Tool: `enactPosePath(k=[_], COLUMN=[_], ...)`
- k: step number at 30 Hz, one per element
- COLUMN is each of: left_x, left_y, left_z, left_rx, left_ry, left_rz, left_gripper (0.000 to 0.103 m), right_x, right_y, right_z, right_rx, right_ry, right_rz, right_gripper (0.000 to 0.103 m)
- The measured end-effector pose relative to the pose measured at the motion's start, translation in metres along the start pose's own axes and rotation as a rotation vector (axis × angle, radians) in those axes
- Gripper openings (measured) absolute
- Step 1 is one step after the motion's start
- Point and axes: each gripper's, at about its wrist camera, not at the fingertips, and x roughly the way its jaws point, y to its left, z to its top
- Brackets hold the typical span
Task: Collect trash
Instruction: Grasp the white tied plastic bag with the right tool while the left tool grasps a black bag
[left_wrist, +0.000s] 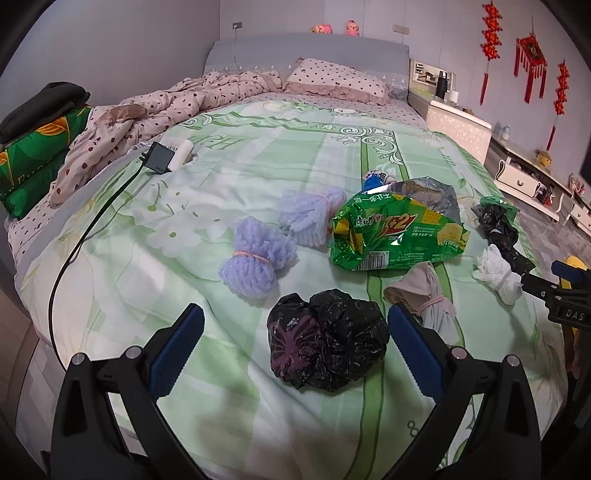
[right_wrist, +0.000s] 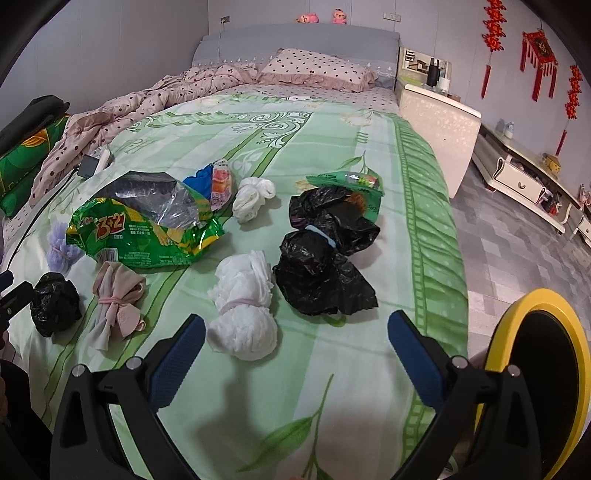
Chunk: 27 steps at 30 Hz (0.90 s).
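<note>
1. Your left gripper (left_wrist: 295, 326) stood wide apart and empty, hovering over the bed (left_wrist: 258, 155), its blue pads flanking a crumpled black bag (left_wrist: 327, 339) without touching it.
2. Beyond lay two lilac bundles (left_wrist: 258, 254), then a green snack wrapper (left_wrist: 395, 236) marked "3+2", long axis running left to right.
3. Your right gripper (right_wrist: 297, 326) was likewise spread and empty, just short of a white tied bundle (right_wrist: 243, 314) lying lengthwise away from you.
4. A yellow-rimmed bin (right_wrist: 543, 373) sat at the right edge.
</note>
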Motion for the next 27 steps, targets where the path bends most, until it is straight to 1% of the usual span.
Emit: enactPosePath(k=[3, 5, 8, 10, 13, 15, 17, 18, 19, 20, 22, 24, 27], left_x=[0.011, 0.018, 0.024, 0.029, 0.034, 0.037, 0.044, 0.047, 0.049, 0.051, 0.051, 0.048, 0.044], left_y=[0.0, 0.0, -0.003, -0.006, -0.011, -0.017, -0.023, -0.026, -0.027, -0.029, -0.033, -0.031, -0.024], left_z=[0.002, 0.004, 0.004, 0.003, 0.001, -0.001, -0.003, -0.004, -0.005, -0.006, -0.007, -0.007, -0.007], left_rx=[-0.003, -0.01, 0.013, 0.032, 0.042, 0.066, 0.097, 0.104, 0.109, 0.117, 0.132, 0.124, 0.093], left_ry=[0.024, 0.034, 0.02, 0.015, 0.02, 0.013, 0.027, 0.038, 0.039, 0.038, 0.029, 0.014, 0.003], left_rz=[-0.002, -0.019, -0.038, -0.036, -0.076, -0.081, -0.088, -0.093, -0.099, -0.1, -0.111, -0.132, -0.154], left_gripper=[0.096, 0.096, 0.096, 0.096, 0.095, 0.092, 0.07, 0.066, 0.061, 0.057, 0.053, 0.051, 0.049], right_x=[0.012, 0.017, 0.025, 0.031, 0.041, 0.047, 0.051, 0.054, 0.055, 0.056, 0.055, 0.051, 0.045], right_y=[0.011, 0.016, 0.022, 0.024, 0.025, 0.023, 0.021, 0.019, 0.019, 0.018, 0.016, 0.015, 0.013], right_z=[0.004, 0.006, 0.011, 0.013, 0.013, 0.013, 0.013, 0.014, 0.013, 0.013, 0.013, 0.013, 0.013], right_rx=[-0.035, -0.05, -0.073, -0.08, -0.081, -0.068, -0.049, -0.042, -0.037, -0.032, -0.027, -0.024, -0.011], right_ry=[0.022, 0.029, 0.02, 0.024, 0.043, 0.059, 0.065, 0.073, 0.08, 0.082, 0.077, 0.056, 0.032], right_rz=[0.007, 0.019, 0.019, 0.023, 0.035, 0.054, 0.072, 0.074, 0.078, 0.085, 0.104, 0.123, 0.146], right_gripper=[0.096, 0.096, 0.095, 0.092, 0.085, 0.081, 0.075, 0.066, 0.059, 0.057, 0.04, 0.033, 0.031])
